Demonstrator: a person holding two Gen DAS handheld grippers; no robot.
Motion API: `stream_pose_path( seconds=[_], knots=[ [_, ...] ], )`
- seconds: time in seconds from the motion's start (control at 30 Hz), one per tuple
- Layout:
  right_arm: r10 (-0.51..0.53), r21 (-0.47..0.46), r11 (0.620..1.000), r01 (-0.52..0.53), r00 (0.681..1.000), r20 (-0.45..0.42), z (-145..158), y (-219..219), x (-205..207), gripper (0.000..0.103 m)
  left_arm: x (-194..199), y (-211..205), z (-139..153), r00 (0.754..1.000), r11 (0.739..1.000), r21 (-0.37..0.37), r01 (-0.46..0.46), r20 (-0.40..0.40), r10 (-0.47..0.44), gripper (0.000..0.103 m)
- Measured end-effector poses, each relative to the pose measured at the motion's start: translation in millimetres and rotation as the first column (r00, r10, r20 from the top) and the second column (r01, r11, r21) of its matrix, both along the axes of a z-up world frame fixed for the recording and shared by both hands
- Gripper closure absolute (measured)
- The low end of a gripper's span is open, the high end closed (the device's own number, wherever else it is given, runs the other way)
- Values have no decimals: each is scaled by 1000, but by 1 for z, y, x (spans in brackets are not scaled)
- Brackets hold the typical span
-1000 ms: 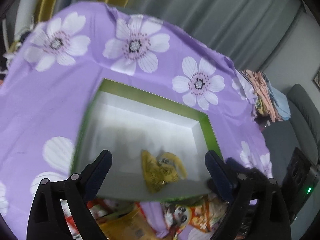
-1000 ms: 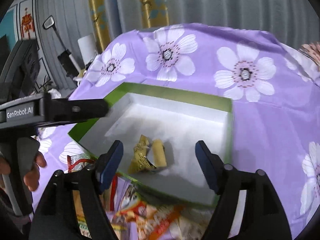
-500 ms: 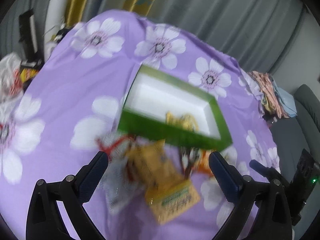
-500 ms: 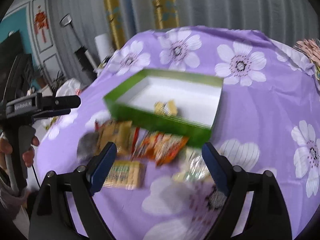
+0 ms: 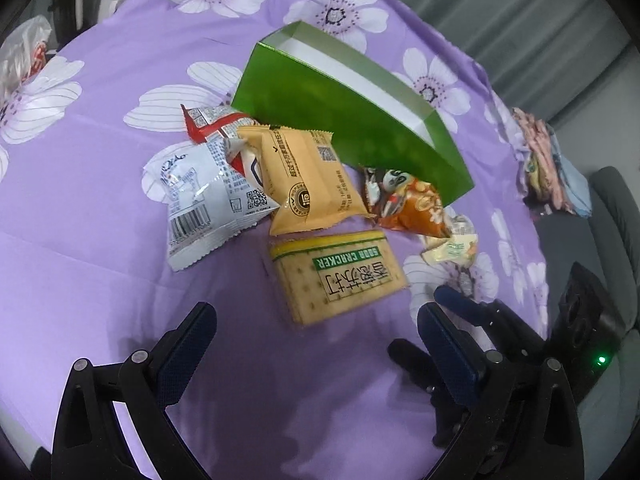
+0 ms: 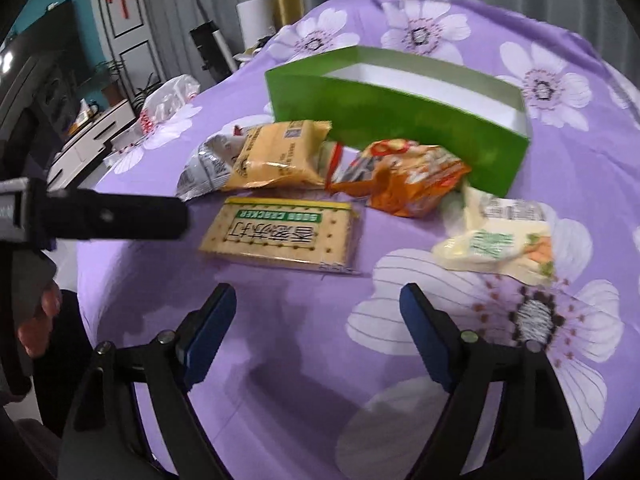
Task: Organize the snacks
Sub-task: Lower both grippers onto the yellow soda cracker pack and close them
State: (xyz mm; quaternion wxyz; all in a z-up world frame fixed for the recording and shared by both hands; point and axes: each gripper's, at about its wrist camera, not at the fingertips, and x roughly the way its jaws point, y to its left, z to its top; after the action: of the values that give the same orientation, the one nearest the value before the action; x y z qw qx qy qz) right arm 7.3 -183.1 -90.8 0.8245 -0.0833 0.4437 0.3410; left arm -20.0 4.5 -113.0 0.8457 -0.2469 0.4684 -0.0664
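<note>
- Snacks lie in a loose heap on the purple flowered cloth (image 5: pixel 80 208), against the near wall of the green box (image 5: pixel 344 120).
- We find the soda cracker pack (image 5: pixel 340 276) nearest, just beyond the left gripper (image 5: pixel 316 328), whose jaws stand wide with nothing between them.
- We find the right gripper (image 6: pixel 316 308) with jaws apart, just narrowed, nothing between; the cracker pack (image 6: pixel 280 236) lies beyond its left finger, a pale wrapper (image 6: pixel 500 248) far right.
</note>
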Motion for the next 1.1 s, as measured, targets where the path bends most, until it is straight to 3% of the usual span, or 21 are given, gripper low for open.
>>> stream_pose_path(
  seconds=[0.6, 0.77, 0.83, 1.1],
  knots=[
    [74, 71, 995, -67, 993, -94, -14, 22, 30, 21, 33, -8, -15, 1000, 998, 62, -7, -9, 7, 3],
    [92, 99, 992, -81, 990, -109, -14, 24, 32, 26, 36, -14, -18, 1000, 993, 114, 20, -17, -18, 3],
    [93, 111, 991, -81, 989, -112, -14, 23, 33, 34, 35, -18, -18, 999, 989, 143, 41, -13, -39, 4],
    [114, 104, 989, -103, 988, -103, -13, 29, 25, 42, 38, -23, -17, 998, 982, 181, 62, -27, -58, 24]
  ],
)
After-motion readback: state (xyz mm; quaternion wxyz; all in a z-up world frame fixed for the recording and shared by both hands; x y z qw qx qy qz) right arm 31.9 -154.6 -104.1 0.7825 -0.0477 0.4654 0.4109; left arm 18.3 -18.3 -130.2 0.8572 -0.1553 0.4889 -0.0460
